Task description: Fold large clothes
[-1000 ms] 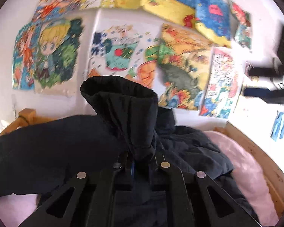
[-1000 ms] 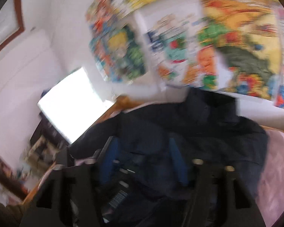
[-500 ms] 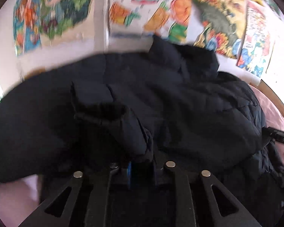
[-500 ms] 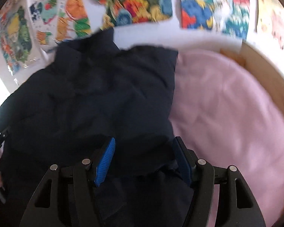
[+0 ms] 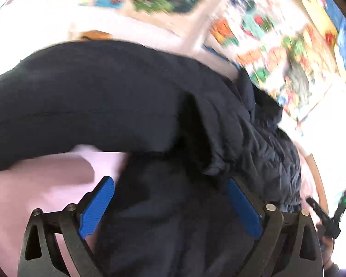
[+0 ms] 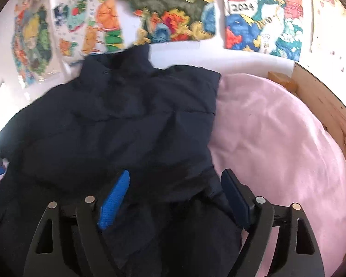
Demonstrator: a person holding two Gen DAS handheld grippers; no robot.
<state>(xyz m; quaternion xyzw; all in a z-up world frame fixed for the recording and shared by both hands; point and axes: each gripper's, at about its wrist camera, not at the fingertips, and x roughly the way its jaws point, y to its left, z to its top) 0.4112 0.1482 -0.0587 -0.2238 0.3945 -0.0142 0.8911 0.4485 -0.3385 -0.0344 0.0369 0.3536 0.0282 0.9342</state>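
A large dark navy puffer jacket (image 6: 126,120) lies on a pink bed sheet (image 6: 276,138), collar toward the wall. In the right wrist view a sleeve is folded across the jacket's body. My right gripper (image 6: 175,180) is open, its blue pads straddling the jacket's lower part. In the left wrist view the jacket (image 5: 103,101) fills the middle, with a sleeve cuff (image 5: 216,166) lying loose just ahead. My left gripper (image 5: 170,189) is open over the jacket, holding nothing.
A wooden bed frame (image 6: 323,106) runs along the right side. Colourful posters (image 6: 173,11) cover the white wall behind the bed. The right gripper shows at the right edge of the left wrist view (image 5: 329,217).
My left gripper has let go of the sleeve and opened; the sleeve now lies on the jacket. My right gripper stayed open and shifted slightly over the jacket's lower part.
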